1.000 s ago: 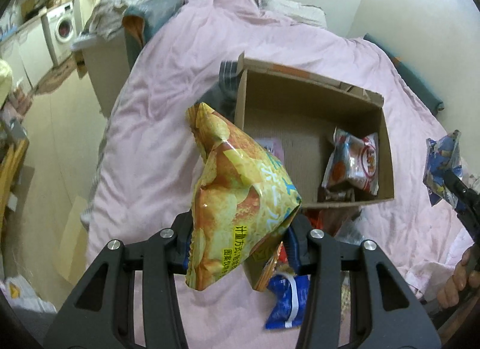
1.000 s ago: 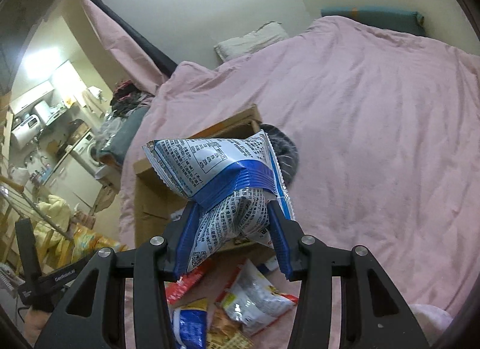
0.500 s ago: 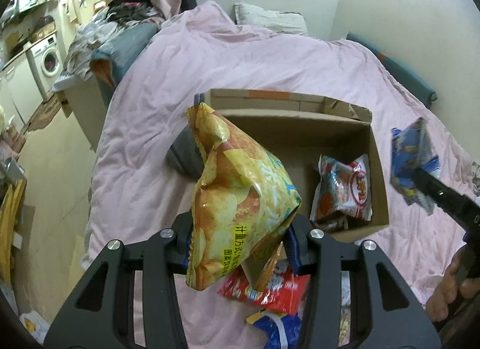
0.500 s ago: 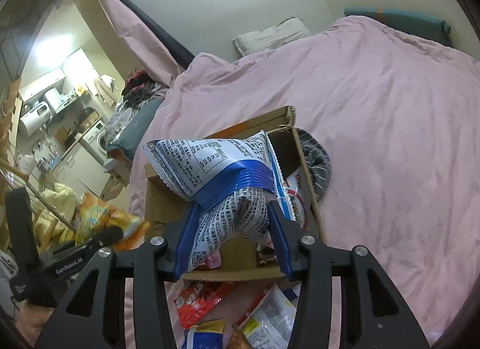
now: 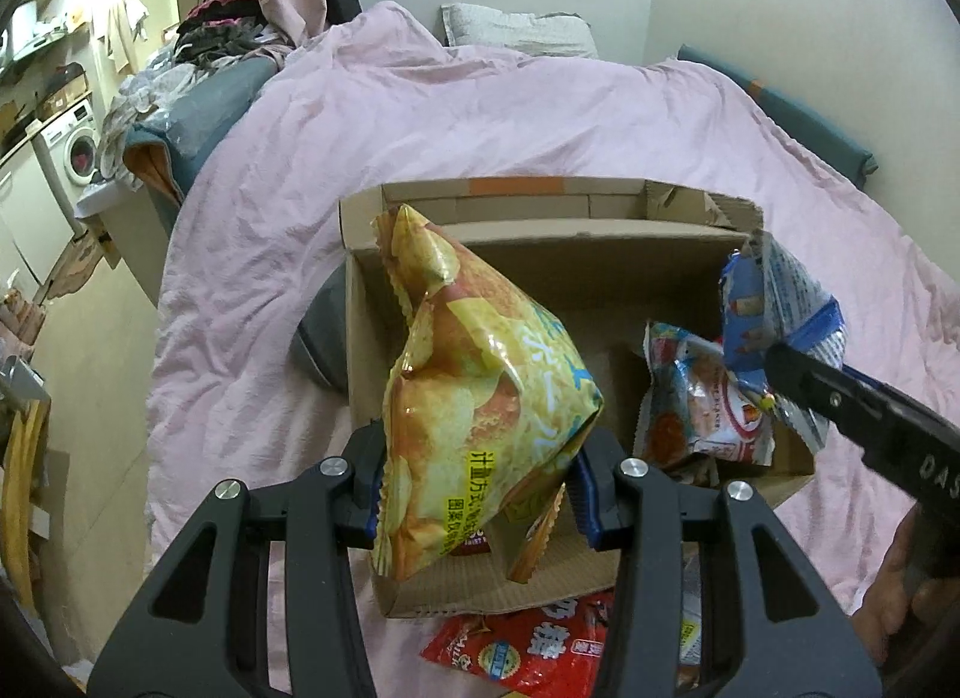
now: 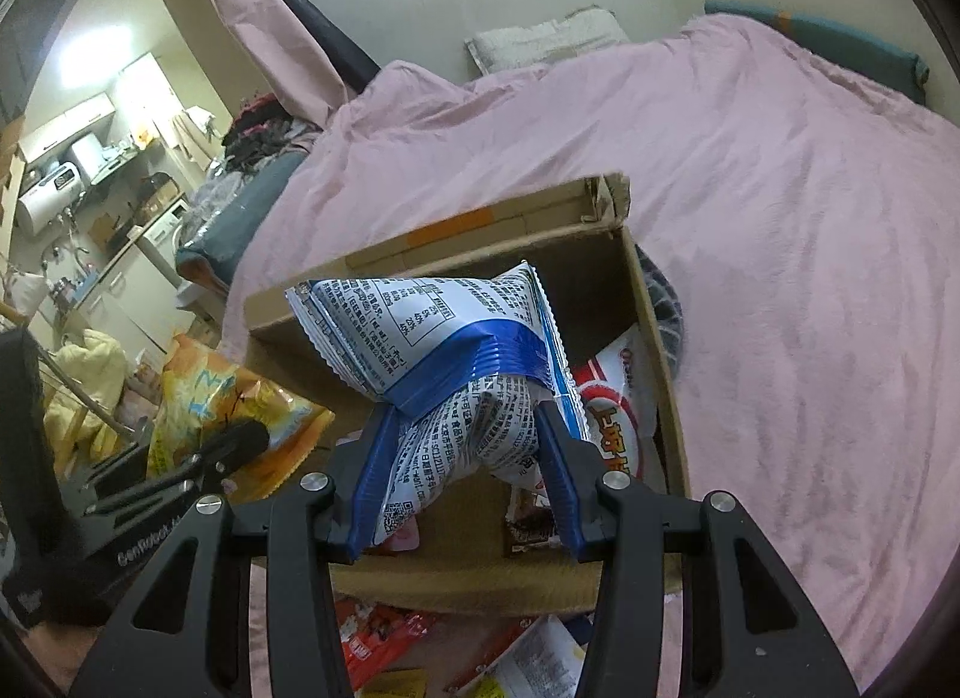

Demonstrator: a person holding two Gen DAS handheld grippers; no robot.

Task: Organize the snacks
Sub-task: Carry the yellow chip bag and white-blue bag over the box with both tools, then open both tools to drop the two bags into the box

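An open cardboard box (image 5: 540, 260) (image 6: 654, 338) lies on the pink bedcover. My left gripper (image 5: 480, 482) is shut on a yellow chip bag (image 5: 480, 392), held over the box's near left part. My right gripper (image 6: 462, 470) is shut on a blue-and-white snack bag (image 6: 432, 332), hanging over the box's near edge. That bag (image 5: 780, 308) and the right gripper's finger (image 5: 840, 398) show at the right of the left wrist view. The yellow bag (image 6: 222, 404) shows at the left of the right wrist view. A red-and-white snack pack (image 5: 702, 398) (image 6: 618, 404) lies inside the box.
Loose snack packs lie on the cover in front of the box, a red one (image 5: 528, 644) (image 6: 378, 632) among them. A dark striped cloth (image 6: 666, 302) sits under the box's side. A pillow (image 5: 516, 32) is at the head of the bed. A washing machine (image 5: 72, 146) and clutter stand at the left.
Both grippers have carried their bags toward the box and now hang over it. The right gripper's bag has come further into the left wrist view. Neither grip has changed.
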